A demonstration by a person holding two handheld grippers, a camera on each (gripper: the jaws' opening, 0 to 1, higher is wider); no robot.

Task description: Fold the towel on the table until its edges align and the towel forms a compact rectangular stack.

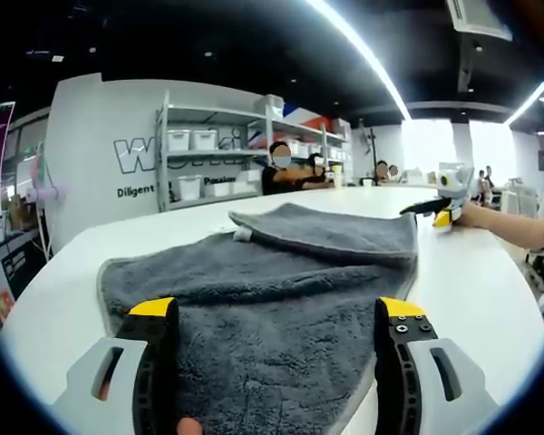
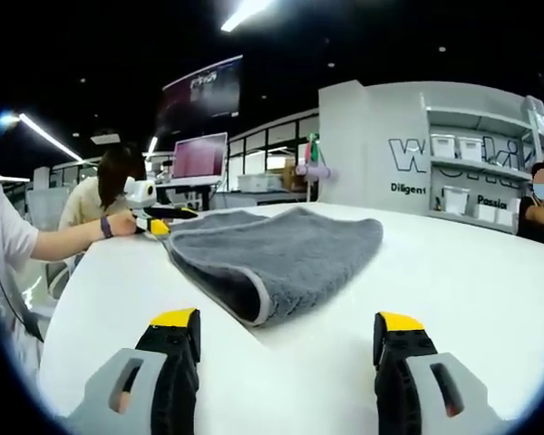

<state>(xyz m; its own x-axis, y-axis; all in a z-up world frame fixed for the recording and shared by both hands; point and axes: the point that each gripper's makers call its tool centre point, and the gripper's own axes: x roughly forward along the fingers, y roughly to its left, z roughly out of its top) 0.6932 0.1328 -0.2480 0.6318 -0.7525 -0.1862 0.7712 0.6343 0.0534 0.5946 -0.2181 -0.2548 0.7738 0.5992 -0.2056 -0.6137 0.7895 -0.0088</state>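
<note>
A grey towel (image 1: 281, 281) lies on the white round table (image 1: 471, 281), its far part folded back over itself into a second layer (image 1: 335, 231). My left gripper (image 1: 276, 313) is open, its yellow-tipped jaws spread wide over the towel's near part with nothing between them. In the left gripper view, a hand holds the right gripper (image 1: 440, 210) beside the towel's far right corner. In the right gripper view, the towel (image 2: 281, 254) shows a rounded folded edge facing me. My right gripper (image 2: 287, 319) is open over bare table (image 2: 453, 272). The left gripper (image 2: 154, 217) sits at the towel's far left edge.
Metal shelves with white bins (image 1: 208, 149) stand against a lettered wall behind the table. Several people sit at the back (image 1: 281, 168). In the right gripper view, a monitor (image 2: 198, 156) and a seated person (image 2: 113, 186) are at the left.
</note>
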